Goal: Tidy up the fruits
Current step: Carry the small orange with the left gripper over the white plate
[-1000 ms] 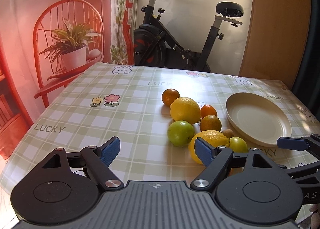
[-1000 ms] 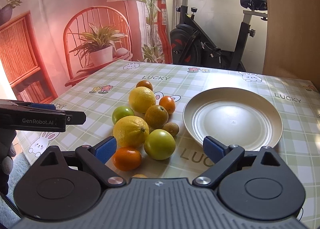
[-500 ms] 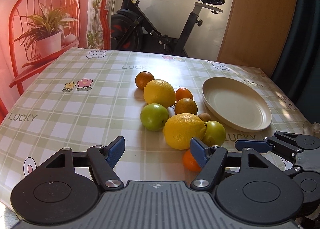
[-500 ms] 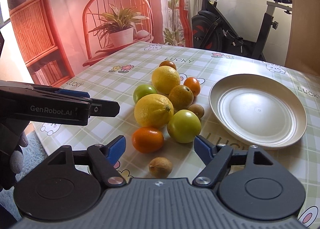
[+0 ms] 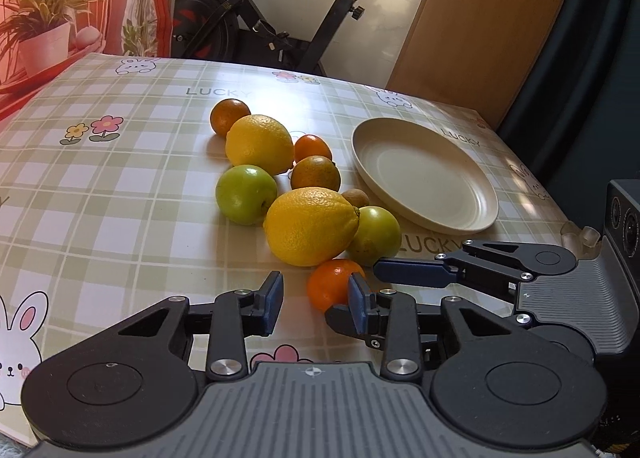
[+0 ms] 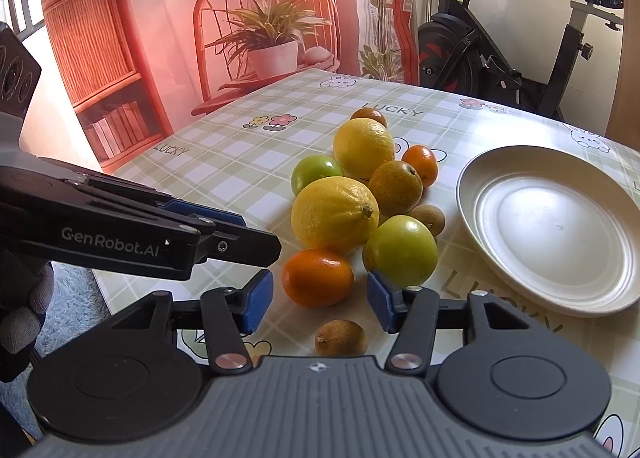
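Both tongs sank nearer the fruit | left tongs [image 5: 316,300], right tongs [image 6: 318,300] closing (nothing gripped)

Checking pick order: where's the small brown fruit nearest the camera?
In the right wrist view, the small brown fruit lies alone on the tablecloth, just below the orange.

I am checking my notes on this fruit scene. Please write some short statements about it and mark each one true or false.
1. The plate has no fruit on it. True.
2. Two lemons lie in the pile. True.
3. The left gripper holds a green apple. False: its fingers are closing with nothing between them.
4. The small brown fruit nearest the right gripper lies on the plate. False: it lies on the tablecloth.
5. An exercise bike stands behind the table. True.
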